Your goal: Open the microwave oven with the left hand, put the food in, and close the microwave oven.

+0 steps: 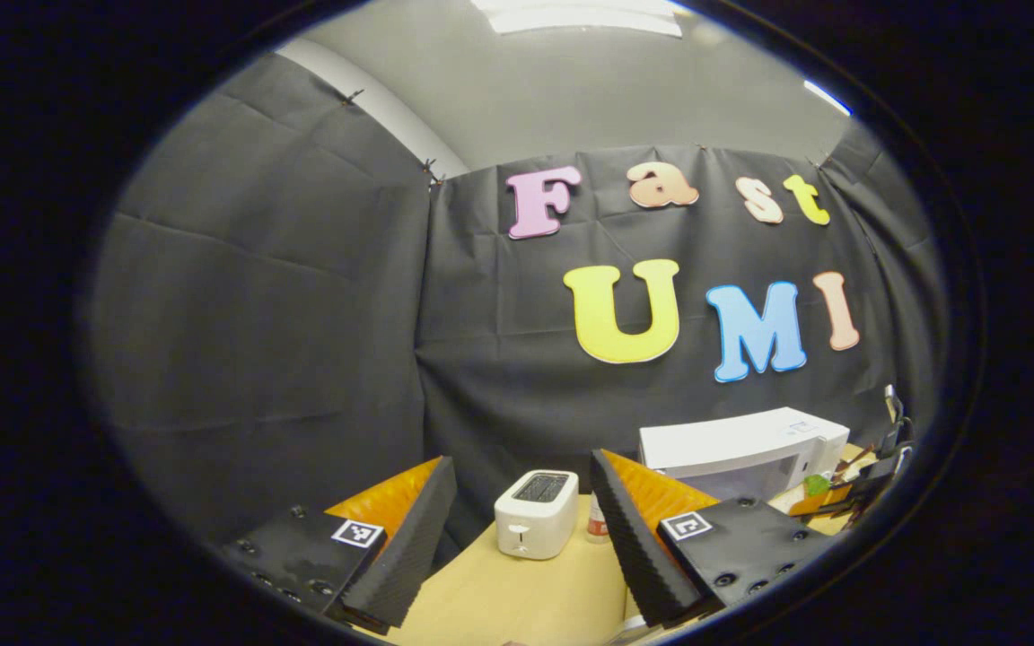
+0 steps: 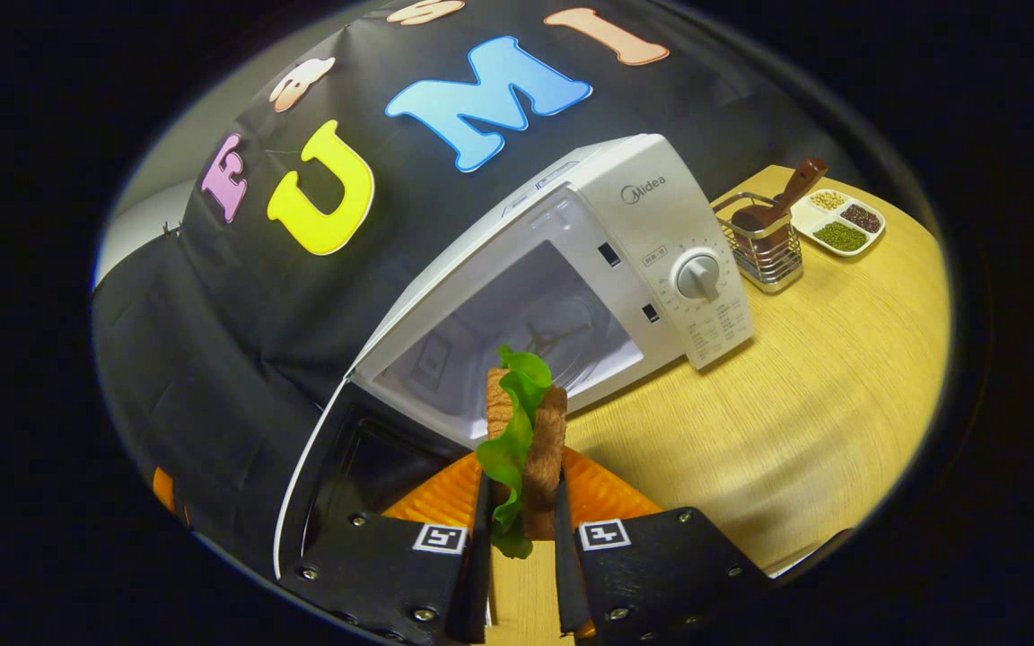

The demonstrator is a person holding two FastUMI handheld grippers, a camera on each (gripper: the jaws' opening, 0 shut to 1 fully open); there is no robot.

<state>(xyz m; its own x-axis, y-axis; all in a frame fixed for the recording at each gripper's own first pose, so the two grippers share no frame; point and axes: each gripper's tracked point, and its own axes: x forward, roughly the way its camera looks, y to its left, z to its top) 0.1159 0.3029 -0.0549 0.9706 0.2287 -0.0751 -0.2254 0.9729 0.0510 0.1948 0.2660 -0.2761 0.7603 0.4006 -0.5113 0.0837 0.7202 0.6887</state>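
The microwave [image 2: 571, 269] stands on the bench [image 2: 822, 422] with its door [image 2: 337, 484] swung open, so opening looks done. The right tool [image 2: 521, 529] grips the sandwich [image 2: 526, 431] just before the cavity; loading and closing remain. The left tool [image 1: 517, 538] hangs wide apart, empty, well left.

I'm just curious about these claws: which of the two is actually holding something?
The right gripper: its fingers pinch a sandwich with green lettuce before the open microwave. The left gripper is spread open, holding nothing.
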